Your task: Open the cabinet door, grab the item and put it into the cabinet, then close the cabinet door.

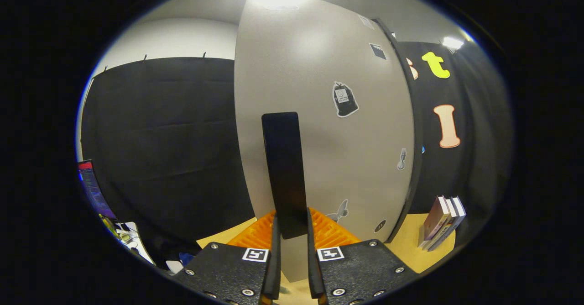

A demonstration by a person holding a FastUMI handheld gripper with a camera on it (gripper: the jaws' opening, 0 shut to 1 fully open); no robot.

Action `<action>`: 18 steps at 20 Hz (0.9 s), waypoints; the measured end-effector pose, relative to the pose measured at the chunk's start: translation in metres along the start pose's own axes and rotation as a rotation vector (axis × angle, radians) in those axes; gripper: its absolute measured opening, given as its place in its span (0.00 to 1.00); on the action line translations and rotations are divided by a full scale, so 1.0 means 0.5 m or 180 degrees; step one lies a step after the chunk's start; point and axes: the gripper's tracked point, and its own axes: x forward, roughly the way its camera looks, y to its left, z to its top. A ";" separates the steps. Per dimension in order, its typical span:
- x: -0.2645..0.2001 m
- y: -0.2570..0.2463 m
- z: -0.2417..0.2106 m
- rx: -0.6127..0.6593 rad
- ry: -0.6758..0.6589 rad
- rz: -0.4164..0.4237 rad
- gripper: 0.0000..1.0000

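Gripper [291,232] clamped on black handle [284,172] of grey cabinet door [319,113].

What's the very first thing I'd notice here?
A tall black bar handle on the pale grey cabinet door stands out first; the gripper is shut on the handle's lower end. Cartoon stickers dot the door, and a few upright books stand on the yellowish tabletop beyond the door's edge.

Cabinet door gripped by its handle

The pale grey cabinet door [319,113], dotted with stickers, stands upright; its tall black handle [285,172] sits clamped between the gripper [292,250] fingers.
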 end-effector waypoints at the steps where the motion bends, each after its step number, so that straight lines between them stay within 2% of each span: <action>1: -0.015 -0.009 -0.001 -0.0005 0.0004 0.0007 0.25; 7: -0.104 -0.071 -0.004 0.0024 -0.0018 -0.0126 0.25; 10: -0.135 -0.111 0.000 0.0013 -0.0074 -0.0324 0.31; 13: -0.166 -0.152 -0.002 0.0102 -0.0107 -0.0491 0.48; 16: -0.188 -0.185 0.006 -0.0118 -0.0159 -0.0760 0.71; 17: -0.198 -0.190 0.009 -0.0207 -0.0184 -0.0853 0.74; 18: -0.208 -0.199 0.012 -0.0252 -0.0215 -0.0938 0.82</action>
